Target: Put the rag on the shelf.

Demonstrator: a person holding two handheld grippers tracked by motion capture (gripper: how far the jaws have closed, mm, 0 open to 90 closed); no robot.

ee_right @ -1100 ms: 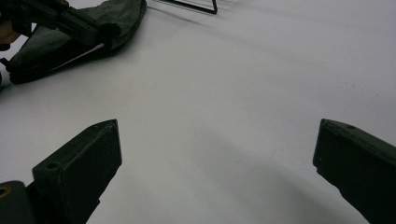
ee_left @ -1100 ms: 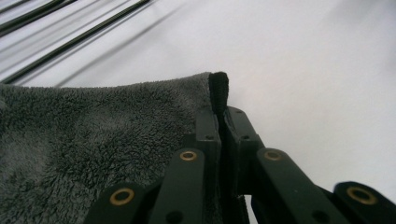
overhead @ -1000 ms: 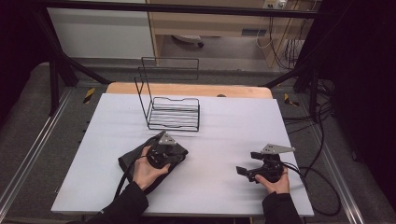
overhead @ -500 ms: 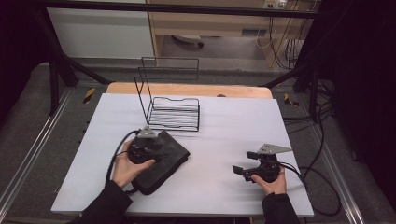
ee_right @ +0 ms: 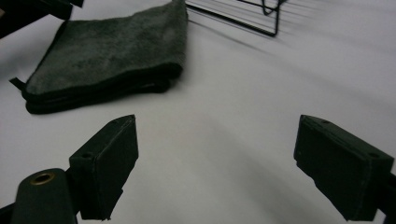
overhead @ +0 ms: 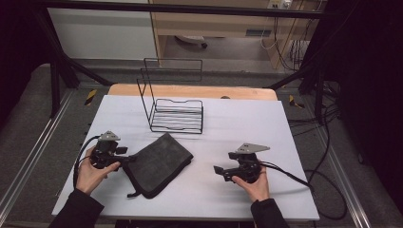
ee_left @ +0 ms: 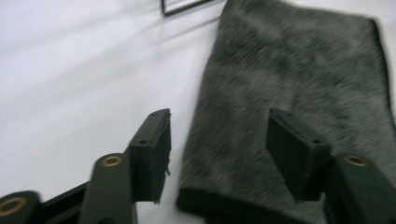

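A dark grey folded cloth [overhead: 159, 164] lies flat on the white table, a small loop sticking out at its near corner. My left gripper [overhead: 127, 159] sits at the cloth's left edge. Its jaws have just been opening and now stand open. In the left gripper view the cloth [ee_left: 289, 84] lies under and beyond the left gripper [ee_left: 217, 116], and the pads do not press it. My right gripper [overhead: 219, 171] is to the right of the cloth and points left at it. Its jaws have just been closing a little, and the right gripper [ee_right: 217, 123] is open over bare table, the cloth [ee_right: 112, 51] farther off.
A black wire rack [overhead: 176, 114] with a tall back frame stands behind the cloth, near the table's middle back. Its corner [ee_left: 187, 4] and its wires [ee_right: 243, 14] show in the gripper views. Cables trail off the table's right side. The wooden table edge [overhead: 190, 90] runs along the back.
My left gripper has slid left off the top of the cloth to its left edge, and its jaws have opened. The right gripper has moved left toward the cloth.
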